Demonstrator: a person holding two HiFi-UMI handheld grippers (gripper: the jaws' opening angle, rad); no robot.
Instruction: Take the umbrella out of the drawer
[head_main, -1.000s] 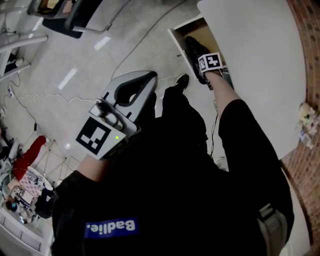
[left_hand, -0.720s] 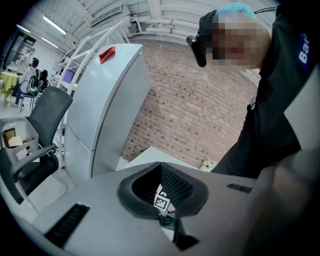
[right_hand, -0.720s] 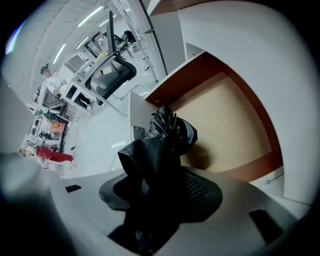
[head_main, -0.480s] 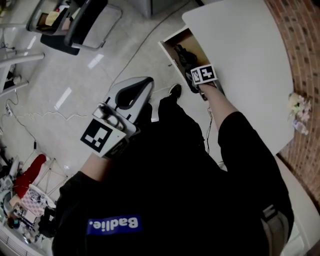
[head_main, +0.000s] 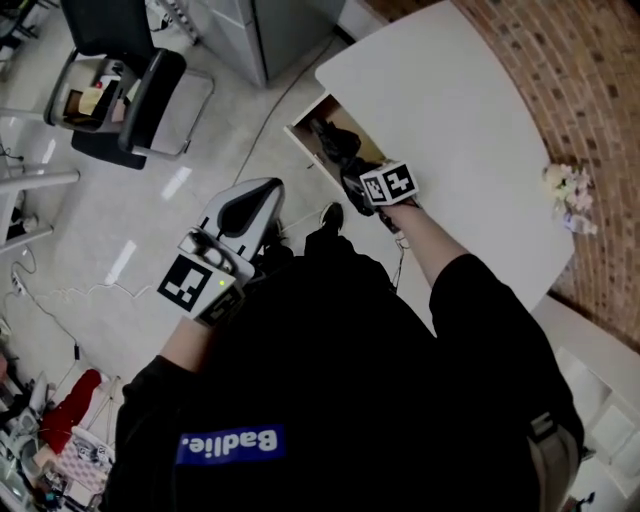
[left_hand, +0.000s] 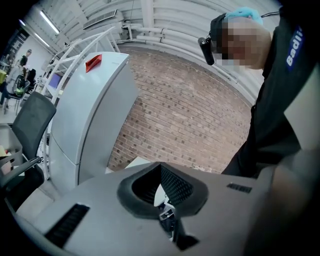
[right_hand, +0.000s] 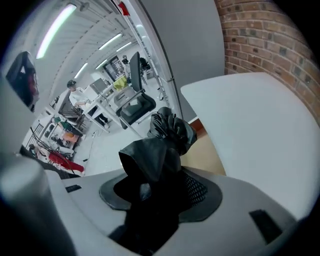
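A pale floor (head_main: 130, 200) spreads under the person, with a brick wall (head_main: 585, 110) at 2 o'clock in the head view and a black office chair (head_main: 135, 85) at 10 o'clock. A white bench (head_main: 450, 110) sits at 1 o'clock, its wooden drawer (head_main: 300, 140) pulled open at 12 o'clock. The right gripper (head_main: 355, 178) points steeply down over that drawer, its fingers pinching the black folded umbrella (right_hand: 162, 142). The umbrella's crumpled far end sticks out beyond the fingers, above the drawer's wooden inside; whether it touches the drawer cannot be told. The left gripper (head_main: 258, 195) hangs at 9 o'clock over the floor, well apart from the drawer, its fingers pressed together at the tips around nothing.
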